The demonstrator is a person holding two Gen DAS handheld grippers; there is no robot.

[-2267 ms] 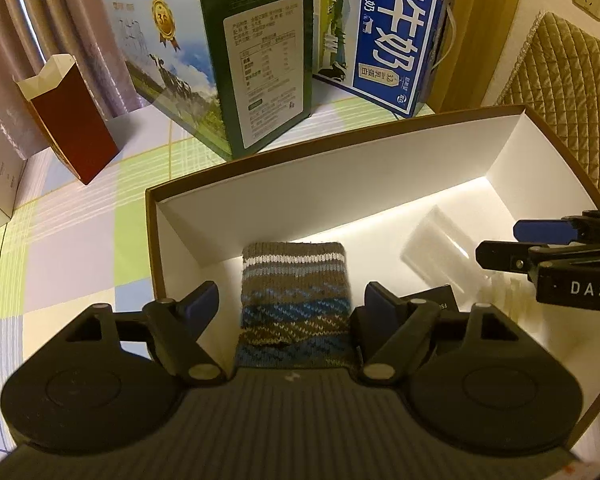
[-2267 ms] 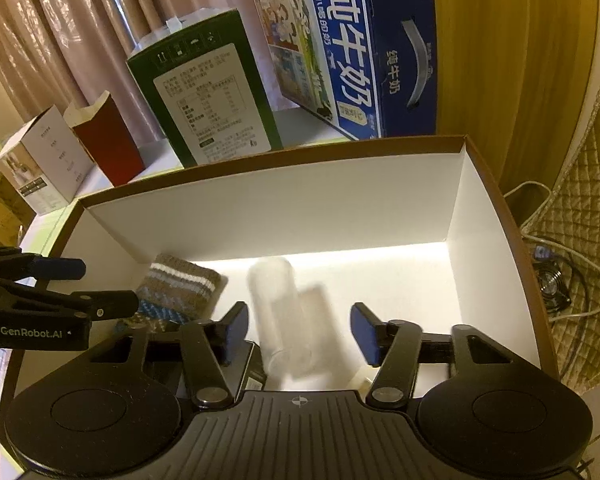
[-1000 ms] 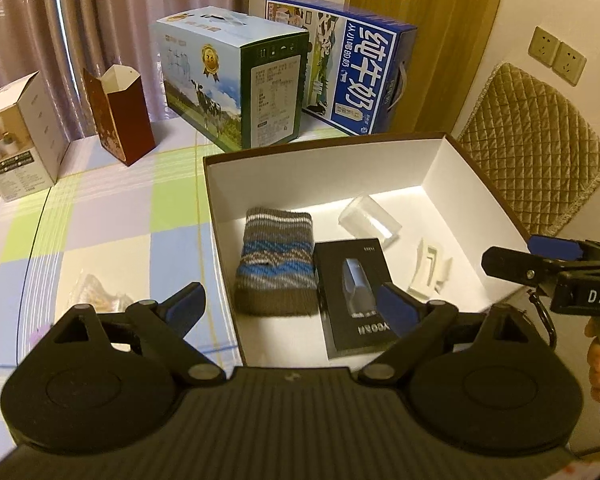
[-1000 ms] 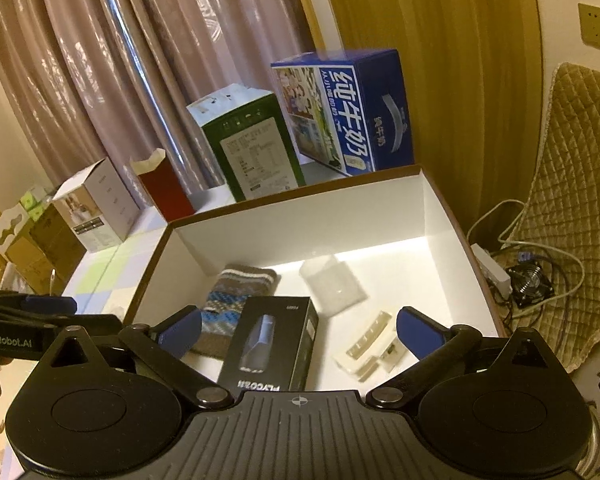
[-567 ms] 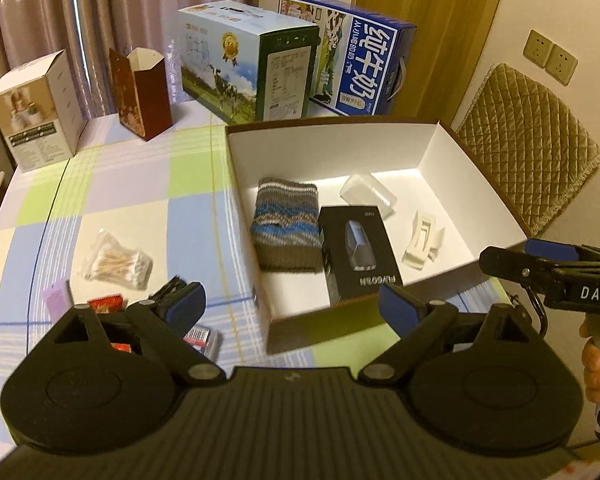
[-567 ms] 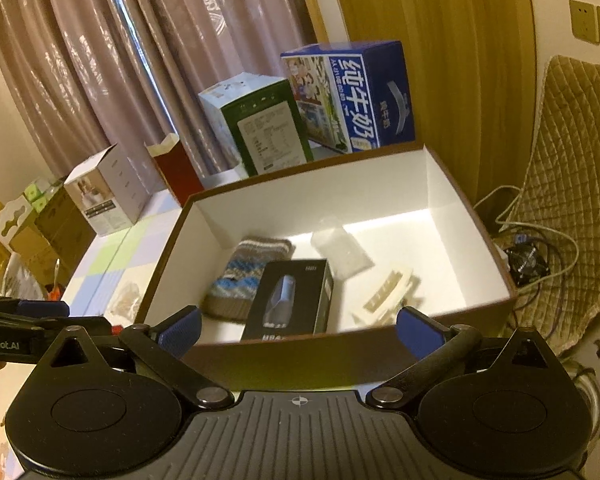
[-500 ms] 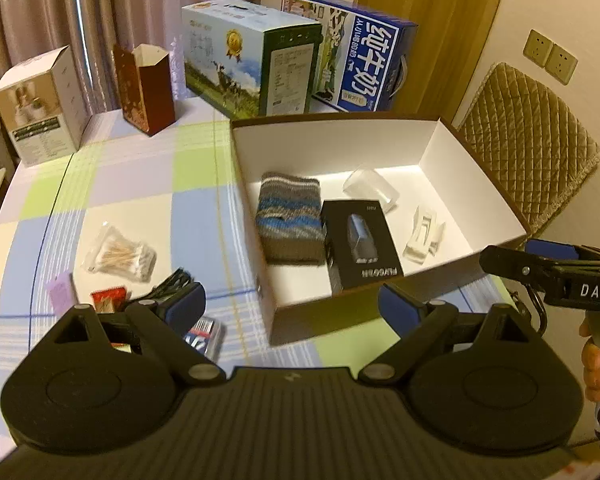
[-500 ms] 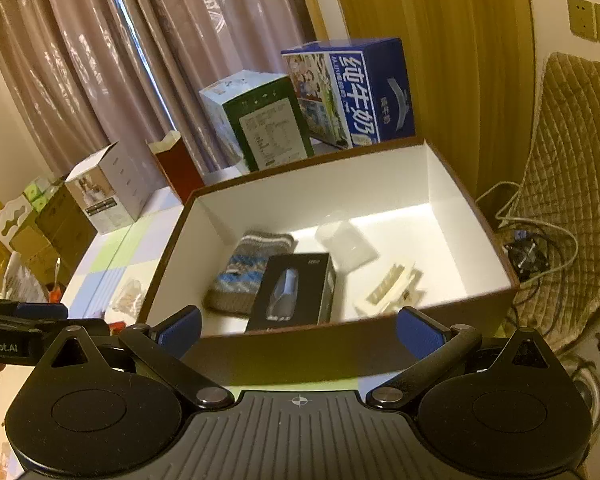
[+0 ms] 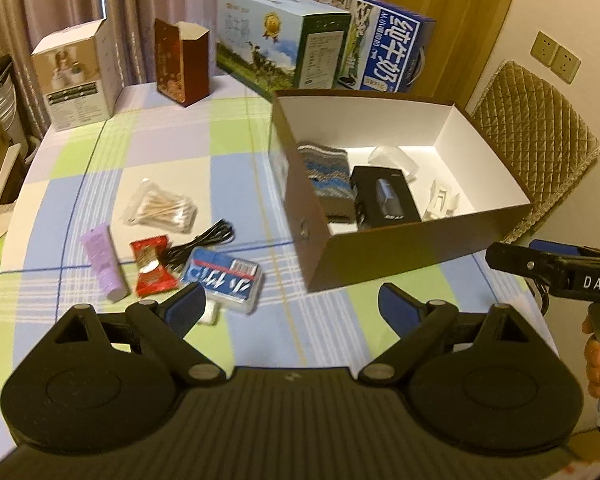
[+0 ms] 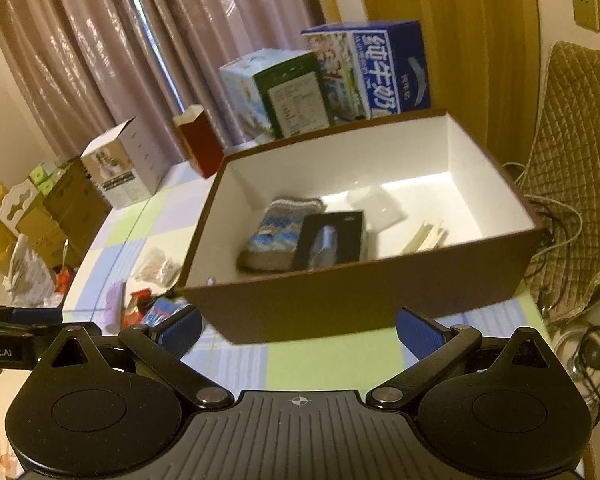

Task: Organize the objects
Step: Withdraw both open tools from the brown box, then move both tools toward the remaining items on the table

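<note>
A brown box [image 9: 404,254] with a white inside stands on the checked tablecloth; it holds a striped knit pouch [image 9: 328,180], a black boxed item [image 9: 386,200], a clear plastic piece [image 9: 392,158] and a white clip [image 9: 440,200]. Left of it lie a cotton-swab bag [image 9: 160,208], a purple tube [image 9: 100,260], a red packet [image 9: 152,266], a black cable [image 9: 204,240] and a blue-white pack [image 9: 224,278]. My left gripper [image 9: 296,308] is open above the near table, empty. My right gripper [image 10: 300,330] is open, empty, before the box [image 10: 360,300].
Along the far edge of the table stand a white carton [image 9: 76,76], a dark red open carton [image 9: 182,62], a green-blue milk case [image 9: 280,40] and a blue milk case [image 9: 380,56]. A quilted chair back [image 9: 536,136] is right of the box. Cables lie on the floor [image 10: 560,216].
Both grippers have drawn back and up out of the box, opening wider. The left view has swung left, so the loose items on the cloth now show.
</note>
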